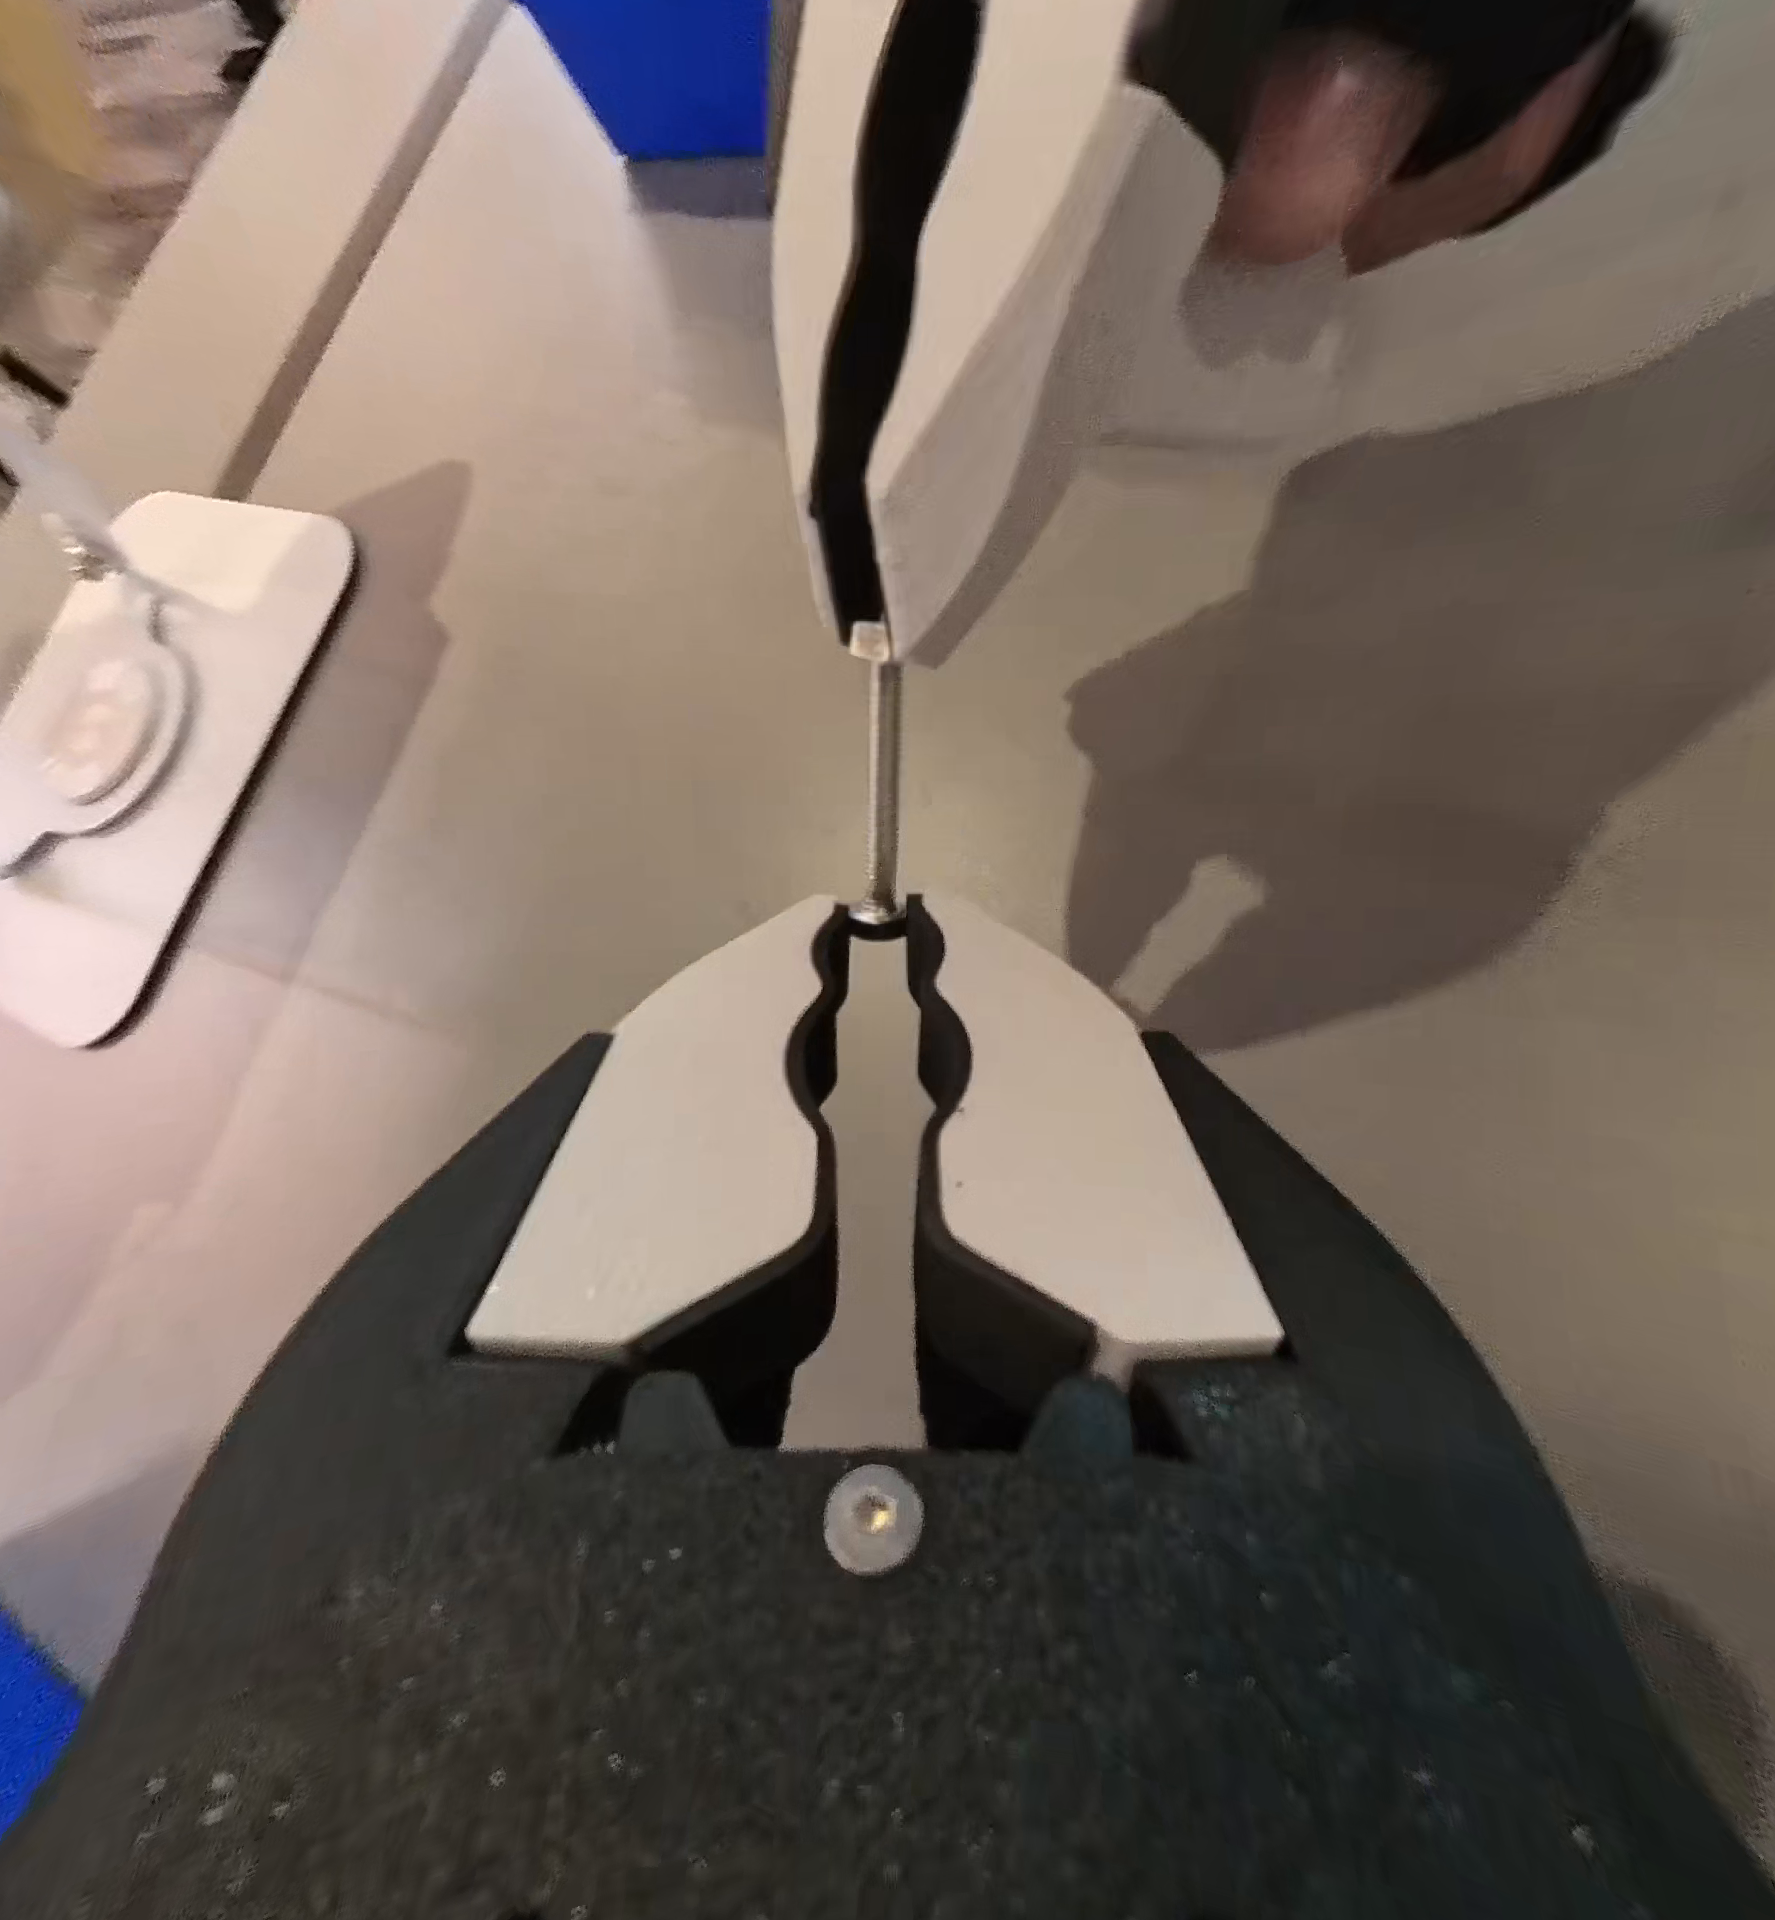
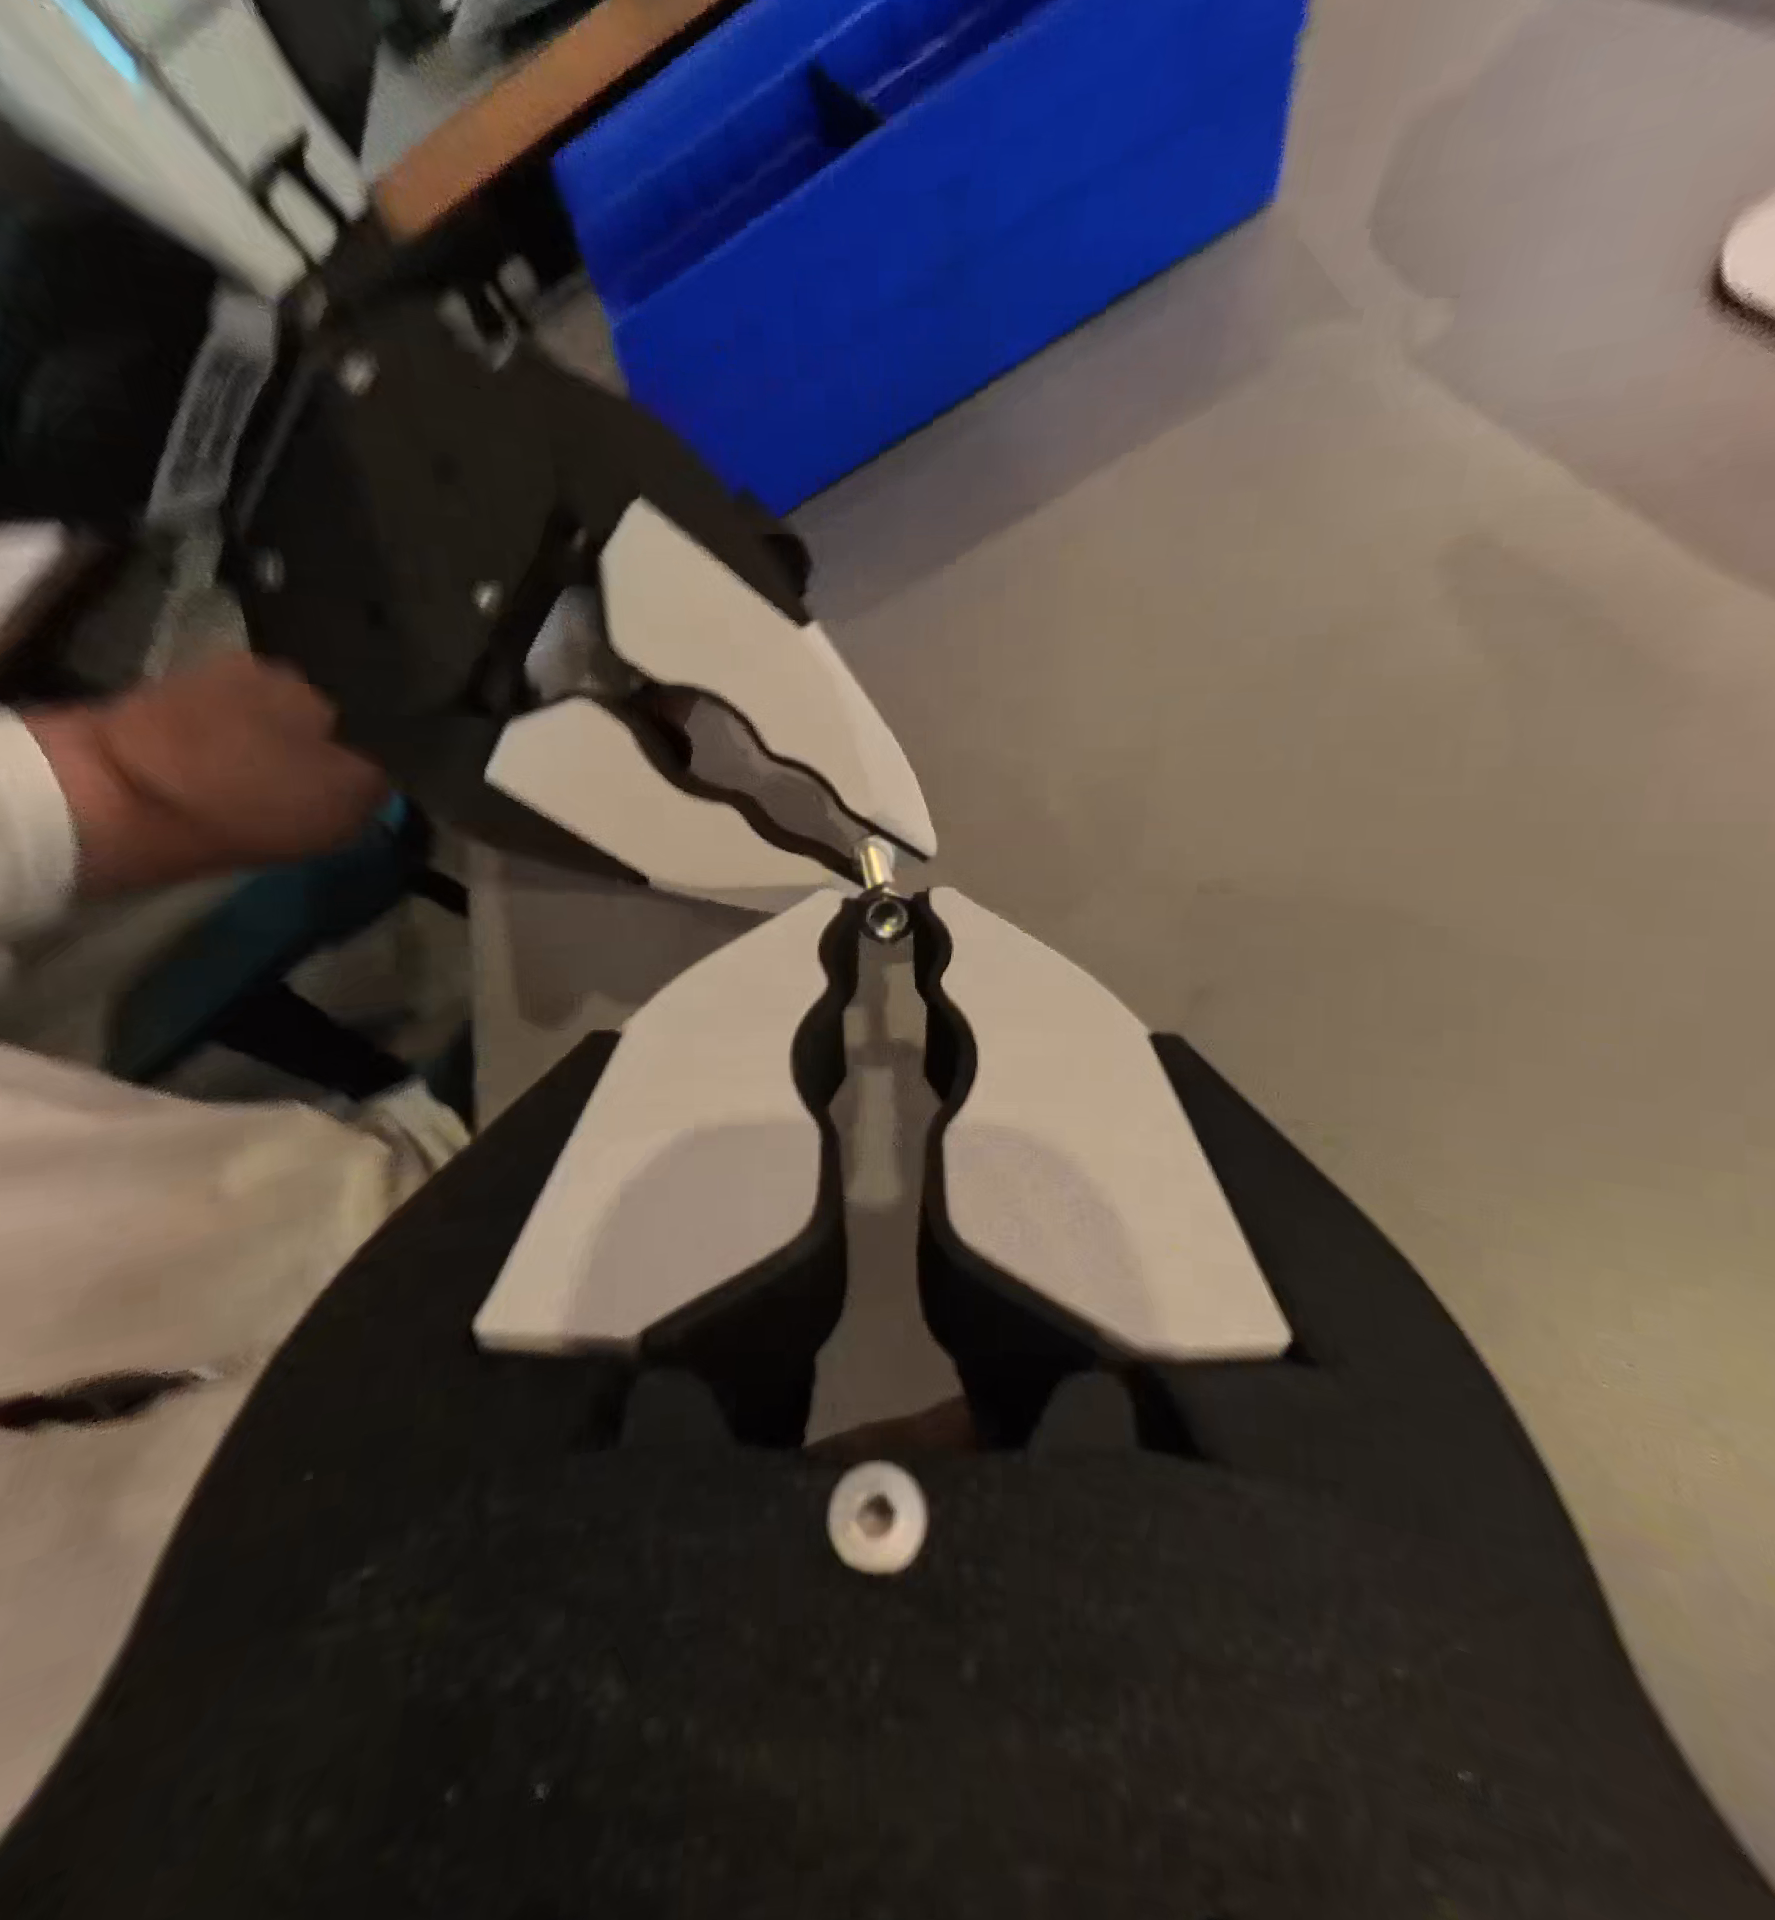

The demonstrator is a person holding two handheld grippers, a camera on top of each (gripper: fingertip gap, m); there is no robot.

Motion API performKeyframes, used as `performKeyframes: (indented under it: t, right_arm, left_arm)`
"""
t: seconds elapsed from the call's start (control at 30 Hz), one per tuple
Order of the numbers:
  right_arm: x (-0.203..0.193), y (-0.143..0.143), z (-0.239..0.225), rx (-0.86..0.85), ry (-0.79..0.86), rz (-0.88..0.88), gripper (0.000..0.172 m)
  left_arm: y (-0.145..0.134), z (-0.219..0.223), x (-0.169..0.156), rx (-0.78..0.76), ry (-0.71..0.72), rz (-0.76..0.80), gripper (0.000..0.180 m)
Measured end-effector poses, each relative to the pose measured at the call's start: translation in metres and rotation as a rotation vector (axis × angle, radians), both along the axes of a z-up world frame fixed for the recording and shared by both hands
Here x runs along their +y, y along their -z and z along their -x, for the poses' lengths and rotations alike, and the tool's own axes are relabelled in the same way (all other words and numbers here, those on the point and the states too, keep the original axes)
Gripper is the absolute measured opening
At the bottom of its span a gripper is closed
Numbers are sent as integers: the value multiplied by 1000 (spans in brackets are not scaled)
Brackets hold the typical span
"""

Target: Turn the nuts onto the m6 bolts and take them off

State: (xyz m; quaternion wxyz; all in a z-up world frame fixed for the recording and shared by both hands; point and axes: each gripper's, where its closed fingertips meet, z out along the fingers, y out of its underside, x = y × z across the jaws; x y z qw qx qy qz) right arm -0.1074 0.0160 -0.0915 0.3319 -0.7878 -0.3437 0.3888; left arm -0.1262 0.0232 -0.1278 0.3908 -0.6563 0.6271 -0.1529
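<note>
Left gripper (image 1: 875,920) I'm running pinches the bolt (image 1: 881,784) head at frame center, shaft running straight up-frame to the nut (image 1: 870,642) clamped by right gripper (image 2: 885,920).

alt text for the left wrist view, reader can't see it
The left gripper pinches one end of a silver bolt, and the right gripper, reaching down from above, pinches a nut at its far end. Behind lie a beige table and a white plate.
</note>
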Motion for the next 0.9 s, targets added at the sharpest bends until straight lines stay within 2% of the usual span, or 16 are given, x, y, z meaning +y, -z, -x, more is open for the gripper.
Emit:
performKeyframes:
  t: [0.17, 0.33, 0.5, 0.9]
  right_arm:
    - [14, 15, -2, 111, 170, 306, 10]
    - [18, 32, -3, 140, 286, 534, 10]
    - [21, 28, 3, 163, 308, 580, 10]
    - [33, 26, 8, 154, 306, 557, 10]
  left_arm:
    - [10, 2, 16, 57, -95, -134, 9]
    - [26, 2, 19, 90, -128, -146, 10]
    - [31, 3, 23, 64, -142, -84, 10]
    - [35, 9, 21, -7, -132, 74, 10]
